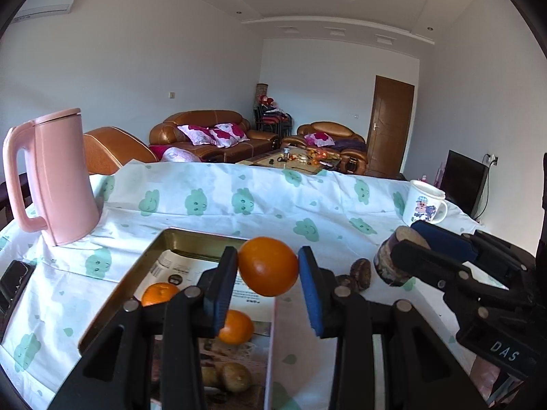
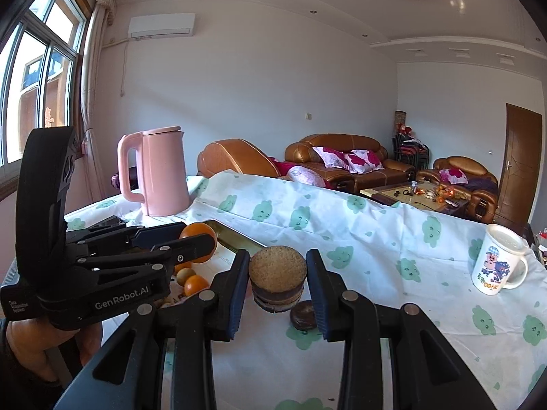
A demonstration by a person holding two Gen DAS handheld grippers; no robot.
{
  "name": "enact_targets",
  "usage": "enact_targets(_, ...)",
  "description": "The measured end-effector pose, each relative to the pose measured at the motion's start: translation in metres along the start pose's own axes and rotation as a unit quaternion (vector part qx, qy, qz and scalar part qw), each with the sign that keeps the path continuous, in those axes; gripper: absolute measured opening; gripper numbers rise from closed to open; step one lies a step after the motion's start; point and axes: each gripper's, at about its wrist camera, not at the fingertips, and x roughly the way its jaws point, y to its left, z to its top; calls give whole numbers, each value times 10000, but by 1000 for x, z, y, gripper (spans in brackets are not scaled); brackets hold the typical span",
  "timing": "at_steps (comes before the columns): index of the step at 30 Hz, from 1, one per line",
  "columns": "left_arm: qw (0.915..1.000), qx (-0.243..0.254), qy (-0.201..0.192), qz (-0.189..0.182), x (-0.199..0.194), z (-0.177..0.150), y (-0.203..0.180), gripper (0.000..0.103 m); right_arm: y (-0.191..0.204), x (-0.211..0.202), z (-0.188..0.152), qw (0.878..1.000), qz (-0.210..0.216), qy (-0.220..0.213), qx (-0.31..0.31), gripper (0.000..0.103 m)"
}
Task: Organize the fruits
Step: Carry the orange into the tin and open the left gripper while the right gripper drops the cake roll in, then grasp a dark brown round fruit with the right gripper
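Note:
My left gripper [image 1: 268, 259] is shut on an orange [image 1: 268, 273], held above the far right corner of a golden tin tray [image 1: 160, 242]. Two smaller oranges [image 1: 159, 294] lie in the tray, with brownish fruits [image 1: 236, 377] nearer me. My right gripper [image 2: 277, 263] is shut on a short brown cylinder with a rough tan top [image 2: 277, 276], lifted off the cloth. In the right wrist view the left gripper [image 2: 196, 235] shows at left with its orange [image 2: 201, 235] over the tray [image 2: 239, 241]. The right gripper [image 1: 407, 239] appears at right in the left wrist view.
A dark brown round thing [image 2: 304, 314] lies on the cloud-print cloth [image 2: 376, 239] under the right gripper; two such pieces [image 1: 360, 273] show in the left view. A pink kettle [image 1: 58, 184] stands far left, a printed mug [image 2: 499, 263] far right, a phone [image 1: 13, 280] at the left edge.

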Motion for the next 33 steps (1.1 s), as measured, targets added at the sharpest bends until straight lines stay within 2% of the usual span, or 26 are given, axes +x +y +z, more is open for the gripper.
enact_targets(5, 9994, -116, 73, 309, -2, 5, 41, 38, 23, 18, 6, 9992, 379, 91, 65, 36)
enact_targets(12, 9963, -326, 314, 729, 5, 2, 89, 38, 54, 46, 3, 9972, 684, 306, -34, 36)
enact_targets(20, 9947, -388, 556, 776, 16, -7, 101, 38, 76, 69, -4, 9946, 853, 561, -160, 36)
enact_targets(25, 9933, -393, 724, 804, 25, -10, 105, 39, 82, 82, -10, 9934, 795, 778, -285, 36)
enact_targets(27, 9933, -344, 709, 844, 24, -10, 104, 41, 83, 87, -14, 9914, 859, 940, -313, 36)
enact_targets(29, 9931, -347, 668, 902, 21, -9, 104, 67, 82, 87, -16, 9920, 731, 975, -340, 36)
enact_targets(31, 9931, -372, 558, 962, 16, -8, 104, 76, 77, 82, -16, 9923, 778, 926, -273, 37)
enact_targets(33, 9936, -429, 498, 914, 11, -7, 105, 76, 70, 75, -16, 9931, 721, 880, -279, 37)
